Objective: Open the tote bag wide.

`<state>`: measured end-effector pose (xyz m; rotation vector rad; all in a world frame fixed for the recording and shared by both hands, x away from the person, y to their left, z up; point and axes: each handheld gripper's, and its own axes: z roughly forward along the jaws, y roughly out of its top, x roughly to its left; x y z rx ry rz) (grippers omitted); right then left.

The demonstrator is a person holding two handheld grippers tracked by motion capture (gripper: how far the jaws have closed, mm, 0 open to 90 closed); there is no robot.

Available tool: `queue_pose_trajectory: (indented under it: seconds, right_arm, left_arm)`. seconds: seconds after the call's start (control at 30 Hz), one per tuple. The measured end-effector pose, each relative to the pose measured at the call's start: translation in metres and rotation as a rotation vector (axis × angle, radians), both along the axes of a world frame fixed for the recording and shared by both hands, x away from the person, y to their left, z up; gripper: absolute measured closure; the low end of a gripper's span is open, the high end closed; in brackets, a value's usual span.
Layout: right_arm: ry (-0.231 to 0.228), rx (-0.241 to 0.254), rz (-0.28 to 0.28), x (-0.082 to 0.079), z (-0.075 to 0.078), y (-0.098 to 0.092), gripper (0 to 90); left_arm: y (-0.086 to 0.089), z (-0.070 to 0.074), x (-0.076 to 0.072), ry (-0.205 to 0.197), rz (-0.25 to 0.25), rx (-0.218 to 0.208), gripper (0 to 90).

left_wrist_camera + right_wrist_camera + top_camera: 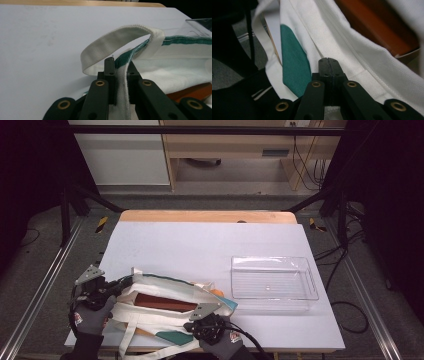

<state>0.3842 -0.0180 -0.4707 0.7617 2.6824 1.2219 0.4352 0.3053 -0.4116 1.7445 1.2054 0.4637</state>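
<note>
A cream tote bag point(170, 287) with green trim lies at the table's near edge, its mouth parted over a flat brown thing point(162, 301) inside. At the bag's left end my left gripper point(117, 287) is shut on the bag's rim. In the left gripper view the white hem runs between the jaws point(120, 67) and a handle strap point(112, 40) loops above them. At the bag's near side my right gripper point(196, 319) is shut. In the right gripper view its tips point(329, 63) meet tight on the bag's cloth point(362, 60), beside a green patch point(293, 57) and the brown thing point(382, 27).
A clear plastic tray point(272, 261) stands on the white table point(200, 245) right of the bag; its corner is in the left gripper view point(200, 23). Gloved hands hold both grippers at the near edge. A black frame surrounds the table.
</note>
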Motion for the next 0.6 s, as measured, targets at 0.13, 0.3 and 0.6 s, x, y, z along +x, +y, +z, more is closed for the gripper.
queue_pose_trajectory:
  seconds: [0.13, 0.3, 0.6]
  right_arm:
    - [-0.003, -0.001, -0.004, 0.0, -0.006, 0.001, 90.0]
    - [-0.021, 0.049, 0.01, -0.002, 0.011, -0.002, 78.4]
    - [-0.116, 0.131, -0.086, 0.003, 0.034, -0.02, 64.2]
  left_arm:
    - [0.0, -0.004, 0.002, 0.006, -0.001, 0.003, 82.9]
    - [0.003, -0.006, 0.005, 0.023, -0.014, 0.015, 77.7]
    - [0.009, 0.007, -0.005, -0.045, -0.022, 0.002, 53.4]
